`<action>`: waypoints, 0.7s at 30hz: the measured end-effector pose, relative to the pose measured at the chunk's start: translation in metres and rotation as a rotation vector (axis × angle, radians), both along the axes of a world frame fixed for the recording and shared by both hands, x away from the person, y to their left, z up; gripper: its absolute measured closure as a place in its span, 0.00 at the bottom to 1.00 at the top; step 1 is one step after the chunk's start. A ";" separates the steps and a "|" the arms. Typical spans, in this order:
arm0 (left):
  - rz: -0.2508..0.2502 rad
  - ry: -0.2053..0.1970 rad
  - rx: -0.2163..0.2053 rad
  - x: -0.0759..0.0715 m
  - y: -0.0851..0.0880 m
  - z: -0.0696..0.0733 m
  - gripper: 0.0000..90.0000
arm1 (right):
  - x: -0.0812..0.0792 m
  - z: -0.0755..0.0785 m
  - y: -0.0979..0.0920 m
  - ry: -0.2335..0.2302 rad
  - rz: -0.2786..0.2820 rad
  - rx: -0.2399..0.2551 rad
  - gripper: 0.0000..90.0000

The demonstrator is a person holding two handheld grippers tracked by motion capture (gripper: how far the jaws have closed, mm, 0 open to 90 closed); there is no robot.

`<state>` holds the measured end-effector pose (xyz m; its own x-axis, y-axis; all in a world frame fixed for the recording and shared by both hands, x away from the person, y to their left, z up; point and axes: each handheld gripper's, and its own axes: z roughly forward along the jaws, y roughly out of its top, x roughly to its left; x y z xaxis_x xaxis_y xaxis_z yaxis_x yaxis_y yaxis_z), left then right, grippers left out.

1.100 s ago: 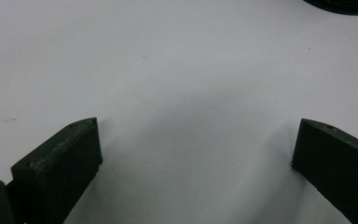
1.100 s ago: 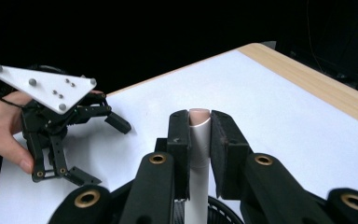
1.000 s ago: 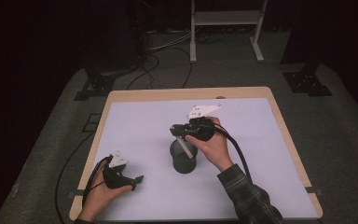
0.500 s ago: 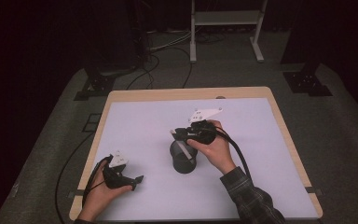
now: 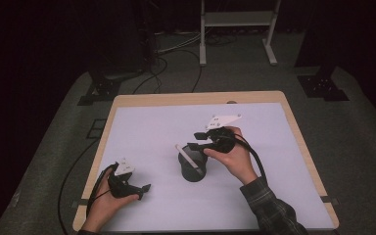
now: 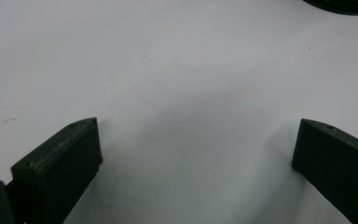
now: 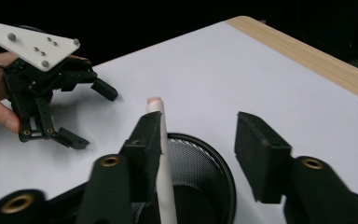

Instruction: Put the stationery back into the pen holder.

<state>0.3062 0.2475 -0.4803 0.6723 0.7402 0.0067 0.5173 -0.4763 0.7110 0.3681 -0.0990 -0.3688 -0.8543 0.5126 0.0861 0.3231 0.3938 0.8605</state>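
With its jaws just opening, the right gripper (image 5: 197, 139) is releasing the pale stick (image 7: 164, 163) into the mesh cup (image 5: 193, 168) mid-table, risking tipping it; the left gripper (image 5: 136, 188) is resting spread near the front-left corner.

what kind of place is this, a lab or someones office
Most likely a lab or recording studio: a white-topped table in a dark, curtained room, loose cables across grey carpet, a metal stand behind, and a person holding an instrumented right gripper.
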 end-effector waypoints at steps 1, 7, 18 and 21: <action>0.000 0.000 0.000 0.000 0.000 0.000 0.00 | -0.001 0.000 -0.003 0.001 -0.006 -0.002 0.52; 0.001 -0.002 -0.001 0.000 0.000 0.000 0.00 | -0.007 -0.005 -0.028 -0.004 -0.049 -0.004 0.39; 0.000 -0.004 0.000 0.000 0.000 0.000 0.00 | -0.019 -0.025 -0.084 0.010 -0.154 -0.050 0.31; -0.001 -0.005 0.001 0.000 0.000 0.000 0.00 | -0.025 -0.031 -0.097 0.019 -0.174 -0.071 0.30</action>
<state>0.3063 0.2474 -0.4805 0.6728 0.7397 0.0106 0.5136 -0.4774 0.7130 0.3435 -0.1965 -0.3998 -0.7505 0.6581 0.0598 0.4075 0.3897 0.8259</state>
